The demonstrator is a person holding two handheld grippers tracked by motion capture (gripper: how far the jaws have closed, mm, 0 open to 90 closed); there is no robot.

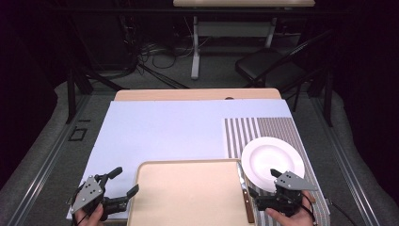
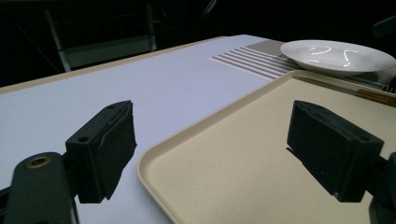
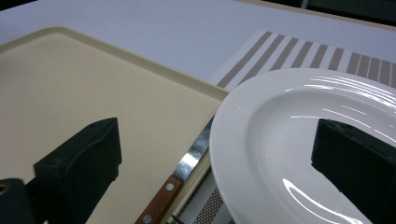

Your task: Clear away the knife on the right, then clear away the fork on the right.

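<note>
Jaws of the right gripper gape wide and empty, straddling the near-left rim of the white plate and the wooden-handled knife beside it. Left gripper, equally open, holds nothing near the beige tray.

A: Surface: pale blue sheet covers the wooden table; a bare strip shows at the far edge.
B: Noted. Striped placemat lies on the sheet's right side (brown and white bars).
A: Floor beyond: black folding chair right, tangled cables left, second table between.
</note>
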